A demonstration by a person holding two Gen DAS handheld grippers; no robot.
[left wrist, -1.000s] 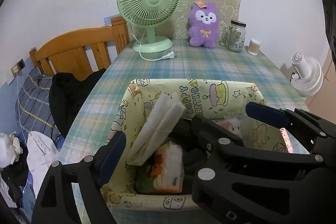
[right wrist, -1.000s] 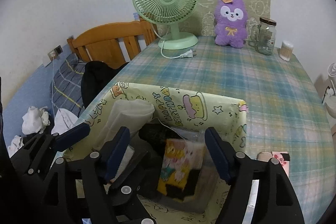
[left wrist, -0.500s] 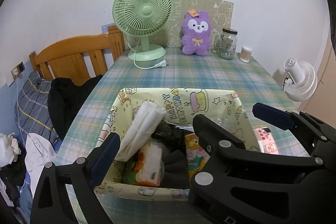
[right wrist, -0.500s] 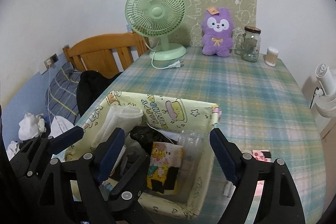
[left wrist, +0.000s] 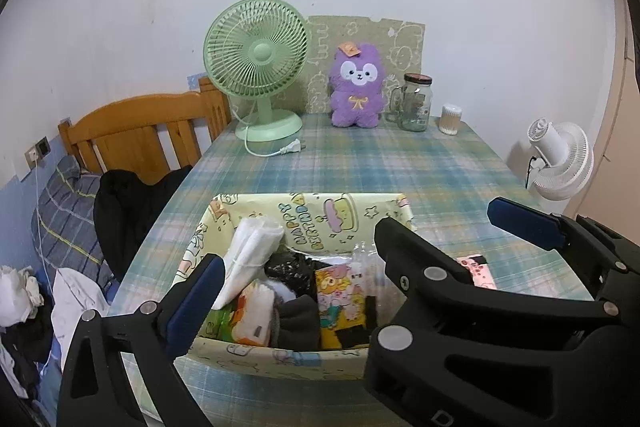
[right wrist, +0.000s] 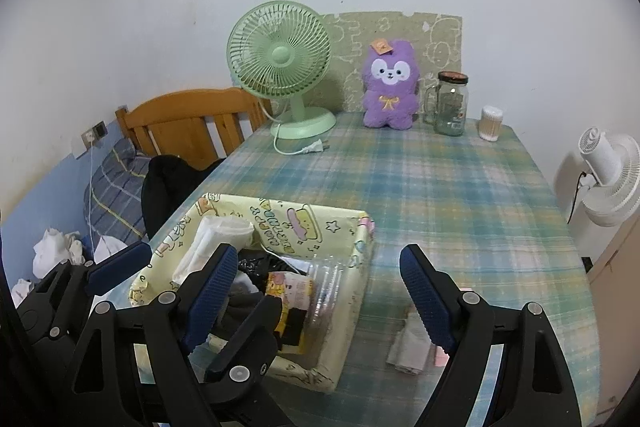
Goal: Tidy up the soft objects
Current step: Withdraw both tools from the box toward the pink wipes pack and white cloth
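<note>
Soft objects (left wrist: 298,291) packed in yellow cartoon box (left wrist: 320,215) on plaid table (right wrist: 440,187), directly below both grippers. Left gripper (left wrist: 344,255) jaws wide, empty. Right gripper (right wrist: 316,291) likewise spread, empty. Pink packet (right wrist: 412,343) beside box at 3 o'clock. Purple plush (right wrist: 390,87), green fan (right wrist: 280,55) at 12 o'clock, far edge.

The purple toy (left wrist: 357,91) is covered in fuzzy fur. The jar (left wrist: 416,103) is made of shiny glass. The counter (left wrist: 400,163) is covered with smooth checked cloth. The bed frame (left wrist: 148,123) is made of glossy wood.
</note>
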